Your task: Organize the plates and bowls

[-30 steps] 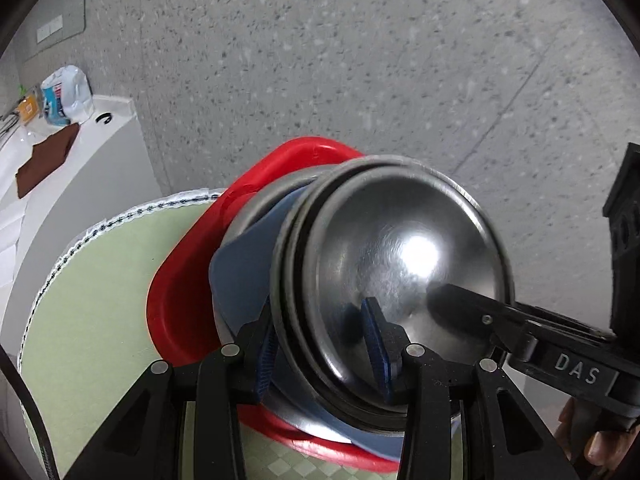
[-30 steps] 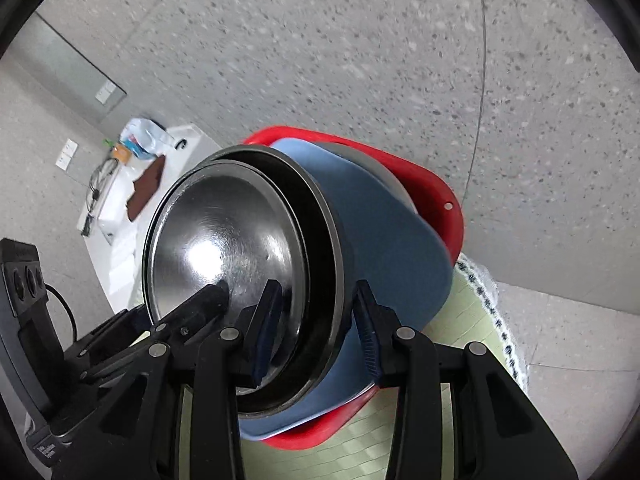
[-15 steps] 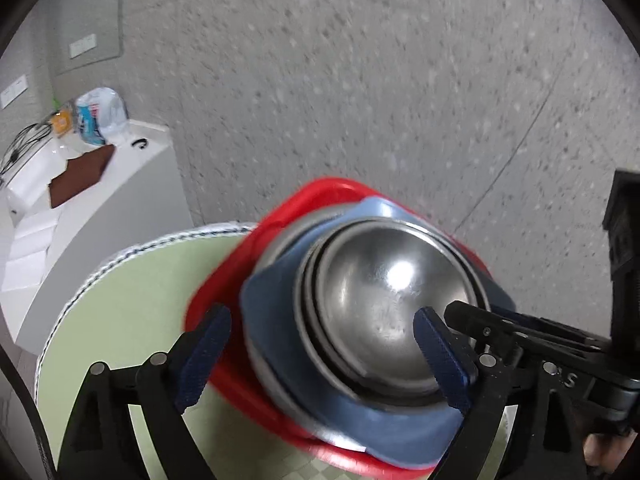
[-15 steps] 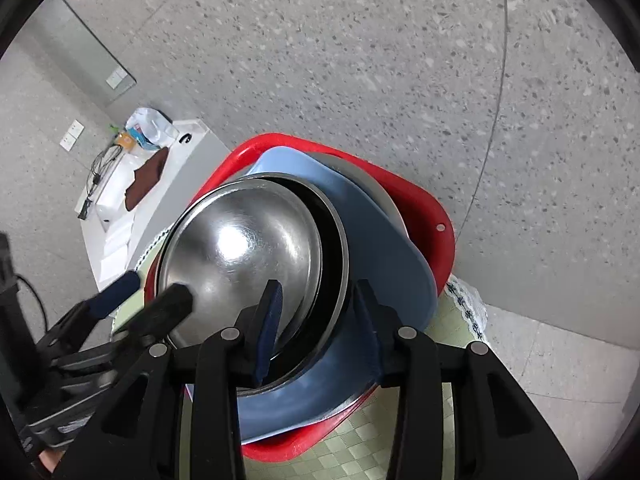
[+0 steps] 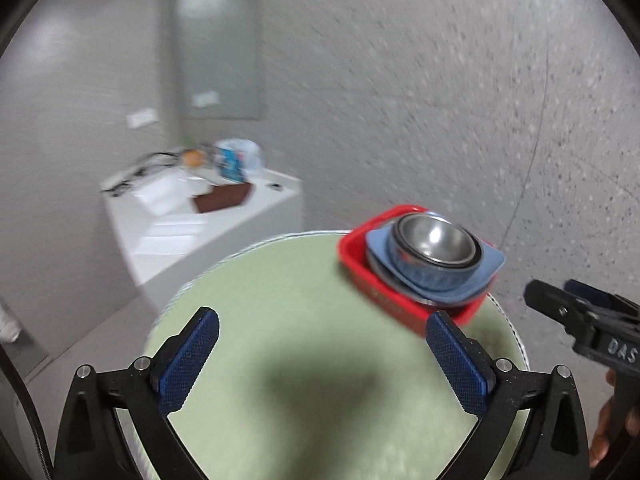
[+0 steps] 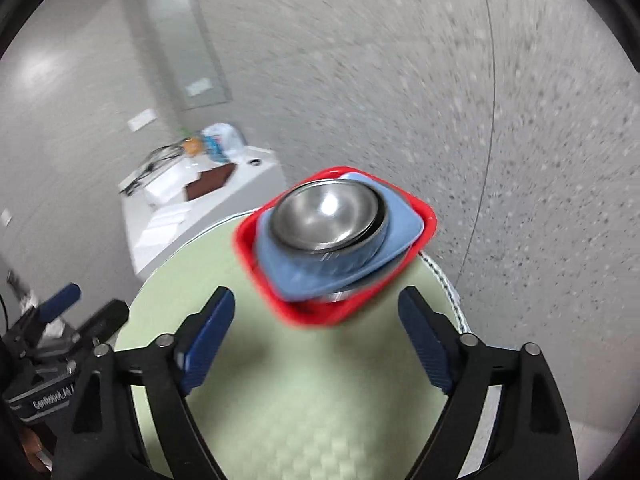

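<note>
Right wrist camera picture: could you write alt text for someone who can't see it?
Nested steel bowls sit on a blue plate inside a red tray, at the far edge of a round pale-green table. The right gripper is open and empty in the foreground, clear of the tray. The image is motion-blurred.

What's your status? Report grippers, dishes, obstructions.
Left gripper open, right gripper open, both empty. Nested steel bowls on blue square plate inside red plastic basket. Nothing blocking on round green table.
</note>
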`<state>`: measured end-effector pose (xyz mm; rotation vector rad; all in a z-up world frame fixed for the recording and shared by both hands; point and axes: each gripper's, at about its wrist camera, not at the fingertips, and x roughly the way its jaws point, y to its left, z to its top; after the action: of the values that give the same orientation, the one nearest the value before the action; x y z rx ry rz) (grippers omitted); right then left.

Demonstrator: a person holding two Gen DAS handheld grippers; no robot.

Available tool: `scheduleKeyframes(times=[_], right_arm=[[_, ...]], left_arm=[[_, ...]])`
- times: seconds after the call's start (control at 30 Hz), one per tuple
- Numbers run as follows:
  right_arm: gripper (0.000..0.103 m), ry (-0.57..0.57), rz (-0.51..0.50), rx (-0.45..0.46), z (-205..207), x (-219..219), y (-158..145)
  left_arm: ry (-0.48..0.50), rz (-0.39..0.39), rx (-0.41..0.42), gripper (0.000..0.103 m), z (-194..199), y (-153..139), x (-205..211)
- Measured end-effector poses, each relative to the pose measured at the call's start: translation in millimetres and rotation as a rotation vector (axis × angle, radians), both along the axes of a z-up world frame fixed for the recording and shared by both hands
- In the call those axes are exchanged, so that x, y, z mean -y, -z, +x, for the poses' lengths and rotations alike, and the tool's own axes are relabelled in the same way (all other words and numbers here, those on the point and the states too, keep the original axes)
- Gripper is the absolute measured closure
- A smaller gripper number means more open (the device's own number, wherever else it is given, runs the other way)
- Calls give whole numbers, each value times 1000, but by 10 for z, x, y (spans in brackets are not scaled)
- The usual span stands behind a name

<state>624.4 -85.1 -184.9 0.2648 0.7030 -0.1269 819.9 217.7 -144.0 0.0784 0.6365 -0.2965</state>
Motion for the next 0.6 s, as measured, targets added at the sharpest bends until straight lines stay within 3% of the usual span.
scheduleKeyframes(times=[0.27, 0.6], right_arm=[[2, -140, -27, 81, -1304, -274, -543], [0, -217, -86, 204, -2571, -63, -970]], left_arm=[[-161, -25, 70, 1, -1753, -420, -101], [-258, -14, 190, 1, -3851, -697, 416]])
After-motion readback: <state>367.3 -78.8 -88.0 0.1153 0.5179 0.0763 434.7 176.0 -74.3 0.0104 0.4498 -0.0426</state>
